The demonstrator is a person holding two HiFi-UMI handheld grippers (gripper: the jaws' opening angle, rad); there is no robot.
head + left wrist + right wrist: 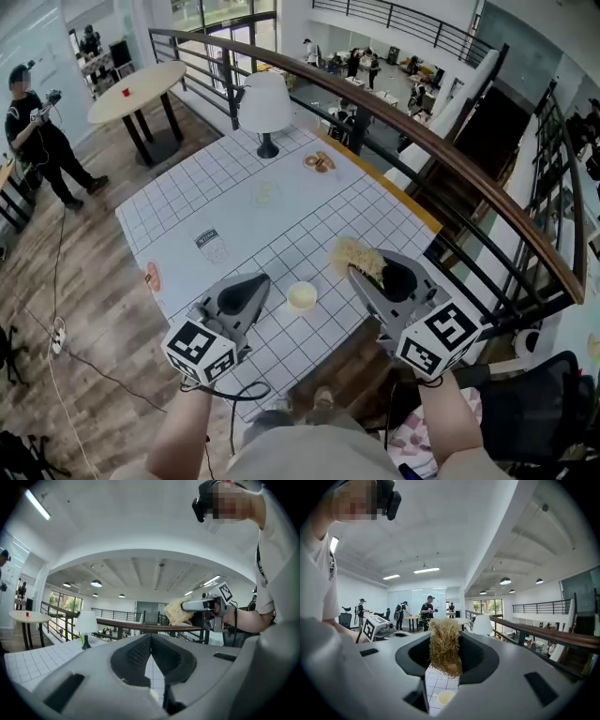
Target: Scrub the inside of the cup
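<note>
The right claw [445, 637] is clamped on a fibrous scrubber [443, 652]. The left claw [151, 638] is closed, empty. The cup [302, 295] stands on the tabletop [202, 183] between both.

cup [153, 695]: only a cream sliver shows, rest hidden behind left gripper [151, 638] body
fibre scrubber [444, 651]: flanks hidden inside the clamped jaws of right gripper [444, 637]
table label [211, 245]: print too small to read
2 brown items [321, 161] near lamp [264, 103]: too small to identify
forearms [453, 427]: cut off at head view's bottom edge
</note>
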